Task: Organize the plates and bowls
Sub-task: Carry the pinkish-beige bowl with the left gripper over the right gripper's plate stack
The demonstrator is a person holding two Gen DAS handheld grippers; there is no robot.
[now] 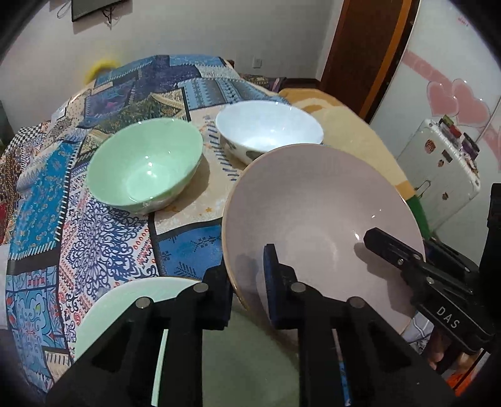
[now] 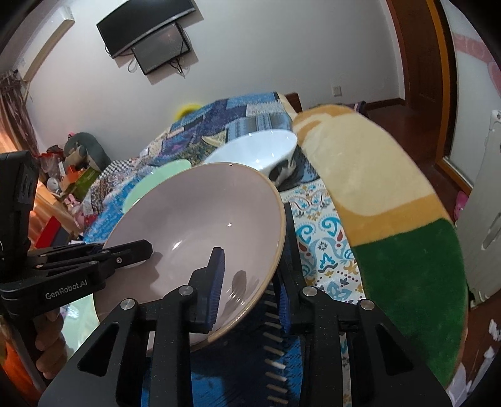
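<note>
At the near edge of the bed, both the left gripper [image 1: 247,291] and right gripper [image 2: 250,281] pinch opposite rims of the pinkish-grey plate [image 1: 319,219], apparently glazed ceramic: rigid, slick, breakable, best held by its rim.

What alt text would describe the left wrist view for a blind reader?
Both grippers, left and right, clamp the rim of a large pale pink ceramic plate, tilted above a patchwork cloth. Behind it sit a green bowl and a white bowl.

White walls [image 2: 266,62] ahead of the jaws; wall-mounted screen [image 2: 147,28] upper left; wooden door frame [image 2: 416,56] right.
</note>
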